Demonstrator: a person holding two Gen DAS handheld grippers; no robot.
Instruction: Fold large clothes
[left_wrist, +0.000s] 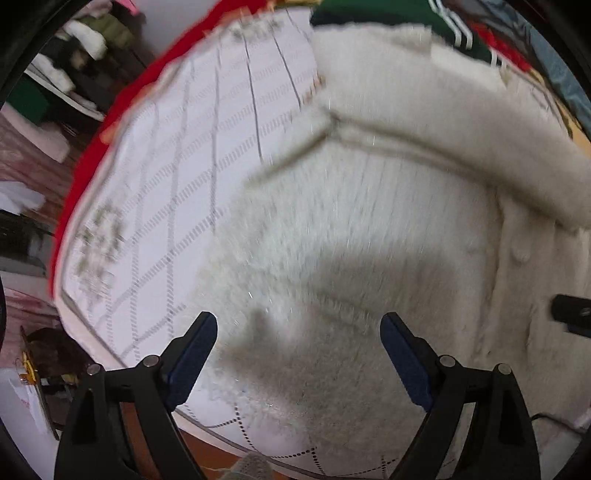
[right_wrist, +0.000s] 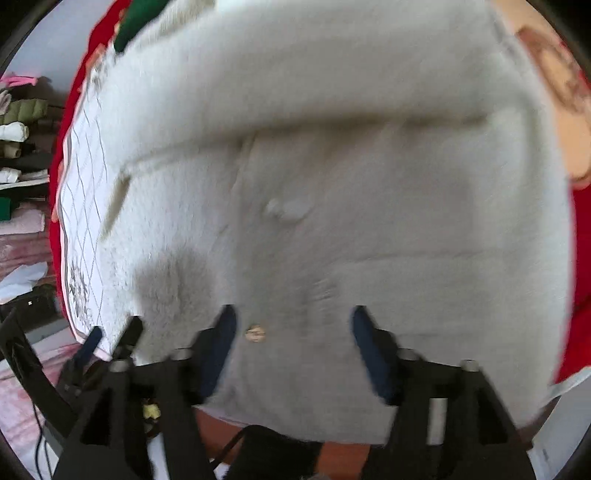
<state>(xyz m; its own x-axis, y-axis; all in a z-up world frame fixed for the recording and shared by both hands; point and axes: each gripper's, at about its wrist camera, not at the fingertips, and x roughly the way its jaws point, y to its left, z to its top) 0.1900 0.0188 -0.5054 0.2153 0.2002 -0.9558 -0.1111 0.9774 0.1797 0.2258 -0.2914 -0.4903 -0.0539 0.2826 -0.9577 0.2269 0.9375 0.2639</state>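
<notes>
A fluffy cream coat (left_wrist: 369, 221) lies spread on a white quilted bed cover (left_wrist: 177, 184), with one sleeve (left_wrist: 461, 122) folded across its upper part. Its front shows a covered button (left_wrist: 519, 254). My left gripper (left_wrist: 299, 319) hangs open over the coat's lower left part, with nothing between its blue pads. In the right wrist view the same coat (right_wrist: 332, 166) fills the frame, blurred. My right gripper (right_wrist: 293, 312) stands open above the coat's hem, with a small round button (right_wrist: 255, 333) just inside its left finger. The left gripper (right_wrist: 112, 334) shows at the lower left.
A red blanket (left_wrist: 85, 155) edges the bed cover. A dark green garment with white stripes (left_wrist: 406, 18) lies beyond the coat. Shelves with folded clothes (right_wrist: 18, 147) stand to the left. The bed's near edge runs just below both grippers.
</notes>
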